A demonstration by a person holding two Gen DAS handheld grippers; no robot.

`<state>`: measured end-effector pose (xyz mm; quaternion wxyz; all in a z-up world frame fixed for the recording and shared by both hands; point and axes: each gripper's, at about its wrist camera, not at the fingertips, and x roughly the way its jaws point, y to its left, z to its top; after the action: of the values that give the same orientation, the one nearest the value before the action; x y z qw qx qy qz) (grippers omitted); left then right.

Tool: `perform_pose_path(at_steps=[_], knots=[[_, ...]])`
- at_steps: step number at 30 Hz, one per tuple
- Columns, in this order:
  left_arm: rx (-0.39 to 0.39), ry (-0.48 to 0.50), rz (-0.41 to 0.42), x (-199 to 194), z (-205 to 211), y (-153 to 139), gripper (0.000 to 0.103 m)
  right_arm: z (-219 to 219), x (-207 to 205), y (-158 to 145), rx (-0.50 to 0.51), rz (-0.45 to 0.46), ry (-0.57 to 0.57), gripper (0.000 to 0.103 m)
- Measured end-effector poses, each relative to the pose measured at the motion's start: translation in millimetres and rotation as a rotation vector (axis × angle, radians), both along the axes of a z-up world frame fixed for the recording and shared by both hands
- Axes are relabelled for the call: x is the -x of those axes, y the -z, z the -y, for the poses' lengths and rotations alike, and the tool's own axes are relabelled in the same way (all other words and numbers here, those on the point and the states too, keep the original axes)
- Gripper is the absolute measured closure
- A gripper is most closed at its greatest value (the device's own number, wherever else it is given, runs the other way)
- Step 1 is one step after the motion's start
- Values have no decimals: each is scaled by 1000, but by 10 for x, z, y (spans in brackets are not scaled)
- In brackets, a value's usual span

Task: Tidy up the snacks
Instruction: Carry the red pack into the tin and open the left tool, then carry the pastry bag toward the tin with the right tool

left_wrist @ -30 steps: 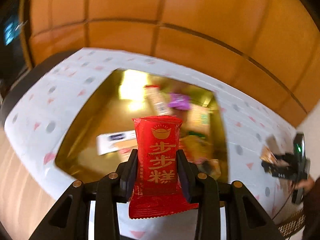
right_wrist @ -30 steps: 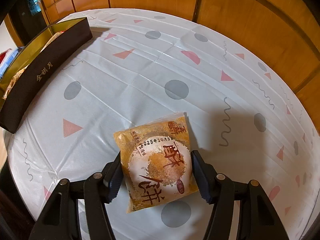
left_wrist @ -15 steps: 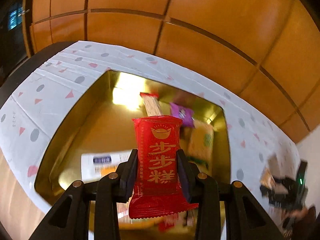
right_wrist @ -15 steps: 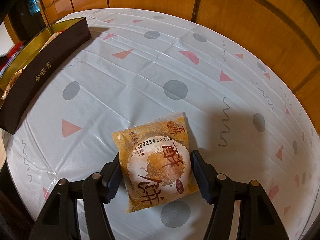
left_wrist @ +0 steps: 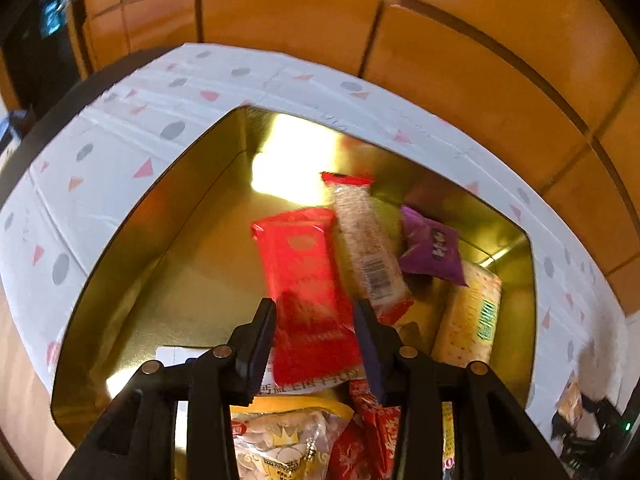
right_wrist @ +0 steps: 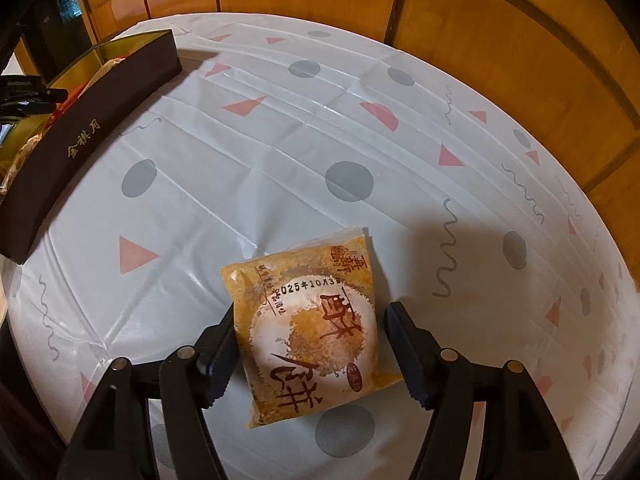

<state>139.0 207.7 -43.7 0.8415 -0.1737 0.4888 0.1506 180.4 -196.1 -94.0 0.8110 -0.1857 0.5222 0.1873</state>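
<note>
In the left wrist view my left gripper [left_wrist: 314,320] hangs over the gold-lined snack box [left_wrist: 160,264]. Its jaws are opening. The red snack packet [left_wrist: 304,272] is blurred between the fingers and slipping down into the box, no longer pinched. In the right wrist view my right gripper [right_wrist: 310,332] straddles an orange pastry packet [right_wrist: 304,292] that lies flat on the tablecloth [right_wrist: 280,140]. These jaws are opening too; the right pad stands apart from the packet, the left one is at its edge.
The box holds a long rice bar [left_wrist: 368,248], a purple packet [left_wrist: 432,248], a cracker pack [left_wrist: 472,312] and several more snacks near the front. Its dark outer wall [right_wrist: 92,136] stands at the table's far left. Wooden panels [right_wrist: 500,40] rise behind the round table.
The left gripper moved forward over the box and let the red packet go; it now drops away blurred. The right gripper stayed in place and its jaws widened around the pastry packet.
</note>
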Motion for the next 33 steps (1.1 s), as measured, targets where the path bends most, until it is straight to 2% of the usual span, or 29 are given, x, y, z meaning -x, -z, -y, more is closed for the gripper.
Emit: perform_pose_path(at_steps=[8, 16, 23, 26, 33], knots=[[-122, 61, 70, 269, 244, -226, 63, 30, -10, 10, -8, -1, 14, 32], [-171, 114, 106, 663, 441, -299, 63, 28, -13, 17, -4, 2, 17, 32], [-185, 146, 133, 955, 540, -369, 63, 38, 2, -5, 1, -7, 19, 30], [-194, 145, 137, 1051, 538, -370, 63, 106, -39, 9, -5, -38, 51, 20], [-199, 139, 150, 1248, 536, -364, 63, 160, -56, 27, -25, -47, 82, 19]])
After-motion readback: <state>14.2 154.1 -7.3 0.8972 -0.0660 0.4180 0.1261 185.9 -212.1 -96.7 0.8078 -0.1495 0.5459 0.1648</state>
